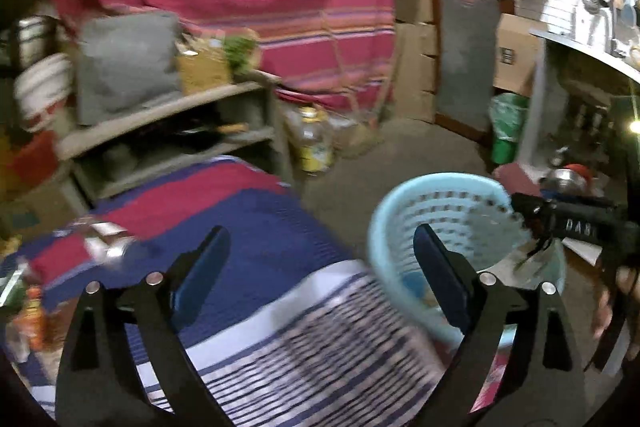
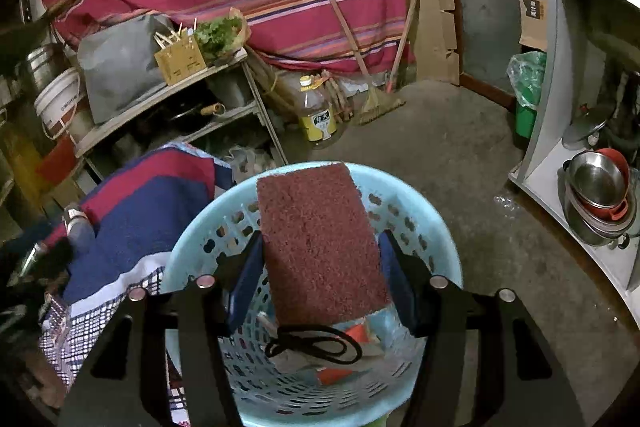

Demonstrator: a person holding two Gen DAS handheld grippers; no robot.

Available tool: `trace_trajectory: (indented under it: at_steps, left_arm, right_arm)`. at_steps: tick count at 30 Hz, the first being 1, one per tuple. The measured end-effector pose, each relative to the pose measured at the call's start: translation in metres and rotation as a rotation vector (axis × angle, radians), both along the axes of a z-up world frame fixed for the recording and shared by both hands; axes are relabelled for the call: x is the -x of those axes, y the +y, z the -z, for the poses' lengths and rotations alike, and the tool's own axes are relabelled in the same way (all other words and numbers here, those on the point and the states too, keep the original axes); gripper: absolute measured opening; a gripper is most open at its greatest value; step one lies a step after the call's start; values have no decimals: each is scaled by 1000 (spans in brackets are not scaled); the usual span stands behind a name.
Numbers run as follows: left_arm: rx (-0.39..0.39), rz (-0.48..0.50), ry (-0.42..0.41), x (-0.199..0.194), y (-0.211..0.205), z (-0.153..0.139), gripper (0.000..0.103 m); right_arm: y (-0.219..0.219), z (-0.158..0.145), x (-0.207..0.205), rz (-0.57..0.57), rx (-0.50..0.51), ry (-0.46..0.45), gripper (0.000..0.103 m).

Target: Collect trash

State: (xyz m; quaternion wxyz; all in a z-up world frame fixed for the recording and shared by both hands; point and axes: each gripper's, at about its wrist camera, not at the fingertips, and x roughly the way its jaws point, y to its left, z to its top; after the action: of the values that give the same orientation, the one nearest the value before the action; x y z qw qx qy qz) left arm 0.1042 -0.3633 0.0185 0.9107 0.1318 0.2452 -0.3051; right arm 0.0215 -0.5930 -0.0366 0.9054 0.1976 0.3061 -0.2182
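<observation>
1. Right gripper (image 2: 320,283), nearest the lens, is grasping a reddish-brown slab (image 2: 320,247) by its two long sides; both pads are pressing on it.
2. Slab is hanging tilted over the mouth of the pale blue basket (image 2: 442,227), its far end reaching out above the far rim.
3. Basket is sitting on the floor (image 2: 460,147) just beside the striped cloth (image 2: 152,223); scraps of paper and a black cord loop (image 2: 314,345) are lying in its bottom.
4. Left gripper (image 1: 320,279) is hovering over the blue, red and white cloth (image 1: 260,247), fingers released and spread wide, nothing between them. Its right finger (image 1: 444,279) is showing in front of the basket (image 1: 384,211).
5. Left view is blurring, so small items on the cloth (image 1: 104,239) cannot be identified.
6. Oil bottle (image 2: 318,115) is standing on the floor by the shelf (image 2: 168,95).
</observation>
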Motion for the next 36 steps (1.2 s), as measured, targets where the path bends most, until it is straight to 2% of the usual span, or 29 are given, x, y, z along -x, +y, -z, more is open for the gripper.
trace_trajectory:
  at_steps: [3,5,7,13,19,22,26,30,36]
  left_arm:
    - [-9,-63,-26,2,40,-5,96]
    - [-18,-110,-43,1,70,-8,97]
    - [-23,-152,-47,-3,100,-10,97]
    - [-44,-293,-50,-20,183,-11,97]
    - [-46,-411,-39,-37,247,-2,97]
    - [-30,-437,-1,-47,273,1,97]
    - [-16,-459,6,-56,299,2,97]
    - [-2,-477,31,-62,325,5,97]
    - [-1,-509,118,-85,348,25,97]
  right_arm:
    - [6,4,-5,18,20,6,59]
    - [10,4,-6,37,32,4,75]
    - [14,2,-6,56,49,9,80]
    - [35,-12,-1,37,69,-18,81]
    - [85,-39,-5,-51,120,-52,82]
    - [116,-51,-12,-105,137,-61,82]
    - [162,-58,-29,-189,147,-65,82]
    - [201,-53,-50,-266,153,-46,82]
    - [253,-43,-86,-361,163,-15,82]
